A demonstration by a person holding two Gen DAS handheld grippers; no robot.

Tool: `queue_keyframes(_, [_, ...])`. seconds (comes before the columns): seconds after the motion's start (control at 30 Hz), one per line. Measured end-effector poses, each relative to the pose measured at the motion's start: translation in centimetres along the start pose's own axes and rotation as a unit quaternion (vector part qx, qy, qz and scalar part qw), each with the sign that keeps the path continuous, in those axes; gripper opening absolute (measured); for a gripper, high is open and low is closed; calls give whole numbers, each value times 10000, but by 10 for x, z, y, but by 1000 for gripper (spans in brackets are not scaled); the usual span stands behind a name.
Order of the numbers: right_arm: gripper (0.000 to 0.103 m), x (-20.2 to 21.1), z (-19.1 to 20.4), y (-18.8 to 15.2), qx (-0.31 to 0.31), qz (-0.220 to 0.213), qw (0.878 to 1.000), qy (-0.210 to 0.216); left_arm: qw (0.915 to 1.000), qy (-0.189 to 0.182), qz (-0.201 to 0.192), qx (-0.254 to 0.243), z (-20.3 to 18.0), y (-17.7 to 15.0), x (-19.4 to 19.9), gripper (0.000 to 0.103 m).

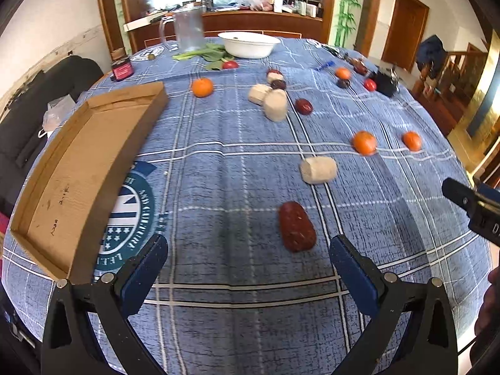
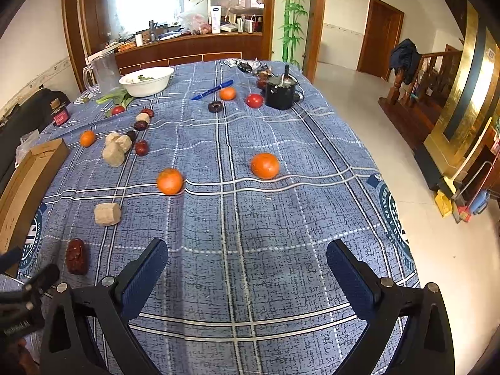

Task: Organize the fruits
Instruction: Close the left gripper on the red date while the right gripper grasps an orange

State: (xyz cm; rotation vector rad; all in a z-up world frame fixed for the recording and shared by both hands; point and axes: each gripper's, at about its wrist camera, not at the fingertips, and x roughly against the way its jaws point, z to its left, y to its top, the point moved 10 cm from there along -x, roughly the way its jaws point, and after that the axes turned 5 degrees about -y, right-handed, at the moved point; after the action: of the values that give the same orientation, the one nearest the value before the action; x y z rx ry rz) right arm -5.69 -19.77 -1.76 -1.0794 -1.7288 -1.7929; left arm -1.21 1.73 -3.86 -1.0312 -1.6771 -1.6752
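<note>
Tongs first: left tongs (image 1: 248, 256) spread wide and empty, low over the blue checked tabletop (image 1: 237, 162), blue pads (image 1: 143, 268) either side of bare cloth. Right tongs (image 2: 247, 262) likewise apart, holding nothing, hovering above a bare patch of cloth. Just ahead of the left tongs and a little right of centre, a big dried red date (image 1: 296, 226), lying lengthwise, clear of everything else. Beyond it, a pale cut chunk (image 1: 318, 169), then two oranges (image 1: 364, 142) side by side but apart. Further back, a cluster of more pale chunks (image 1: 275, 104) with small dark dates (image 1: 303, 106) near them, another orange (image 1: 202, 87), and a white bowl (image 1: 249, 43) at the far edge. To the left, a shallow cardboard tray (image 1: 84, 168), empty, probably the place for sorting. Likely step: picking up the near date with the left tongs. Best done by shifting slightly right to centre the date between the pads, coming down until the pads straddle its narrow width rather than its length, closing gently since dried fruit dents and rolls, then lifting straight before swinging left over the tray wall. Right tongs better kept clear, or sent toward the nearer orange (image 2: 169, 181).
</note>
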Motion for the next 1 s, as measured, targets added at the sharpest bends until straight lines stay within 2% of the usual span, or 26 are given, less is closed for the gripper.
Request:
queue_keyframes(0.17, [102,-3,-5,-5,17,50,10000,18,9995,-150,229,185,-6,-4,-13,103])
queue_keyframes(0.57, [102,-10,-29,-8,-49,122,9999,-45,9978,-242,431,445,-20,-3,-34,102])
queue_keyframes(0.67, [102,-12,-33,-9,-55,133,9999,-53,9970,-258,451,565,-18,-2,-38,90])
queue_keyframes(0.7, [102,-13,-34,-9,-58,133,9999,-53,9964,-284,500,621,-17,-3,-41,80])
queue_keyframes(0.87, [102,-17,-39,-7,-81,139,9999,-39,9964,-278,470,655,-16,-2,-40,68])
queue_keyframes(0.93, [102,-21,-42,-4,-82,143,9999,9,9967,-276,454,609,-17,-2,-40,57])
queue_keyframes(1.0, [102,-26,-45,5,-87,89,9999,67,9970,-292,451,557,-19,-1,-39,54])
